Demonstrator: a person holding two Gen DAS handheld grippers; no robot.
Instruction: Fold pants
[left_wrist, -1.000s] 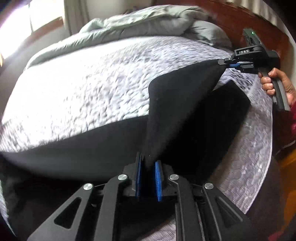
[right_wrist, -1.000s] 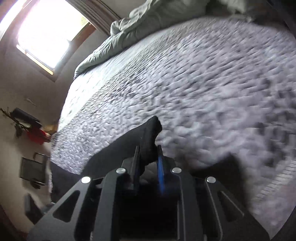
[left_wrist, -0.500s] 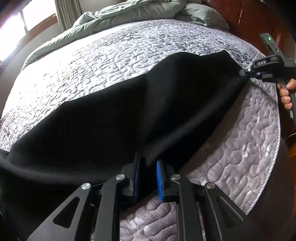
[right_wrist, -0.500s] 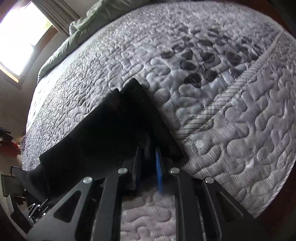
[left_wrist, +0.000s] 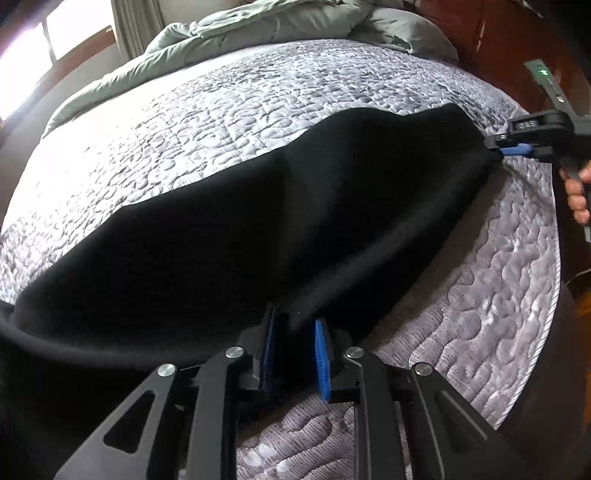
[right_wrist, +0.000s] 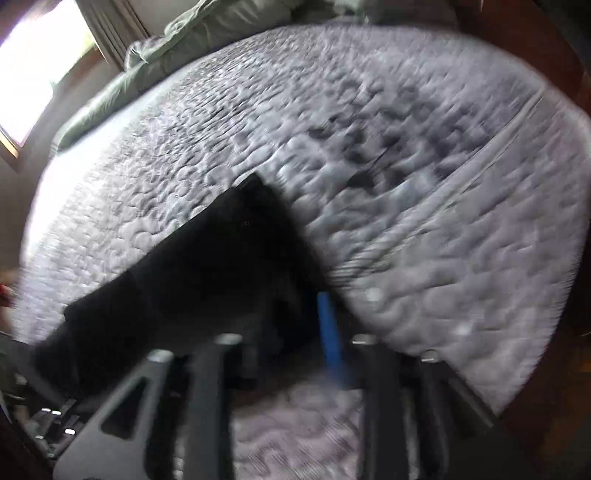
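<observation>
Black pants (left_wrist: 258, 229) lie spread across the grey quilted mattress (left_wrist: 229, 110). My left gripper (left_wrist: 293, 354) is at their near edge, its blue pads a little apart with black cloth between them. In the left wrist view my right gripper (left_wrist: 508, 147) sits at the pants' far right corner, jaws nearly together, a hand on its handle. The right wrist view is blurred: the pants (right_wrist: 207, 258) stretch away to the left and my right gripper (right_wrist: 295, 325) has its jaws apart with dark cloth at their tips.
A green-grey comforter (left_wrist: 258, 33) is bunched at the head of the bed. A dark wooden headboard (left_wrist: 491, 33) stands at the right. A bright window (left_wrist: 33, 74) is at the left. The mattress edge (left_wrist: 550, 295) curves along the right.
The pants were lifted between both grippers one second ago; now they lie flat on the mattress. Both grippers' jaws have parted slightly, and the right wrist camera is moving.
</observation>
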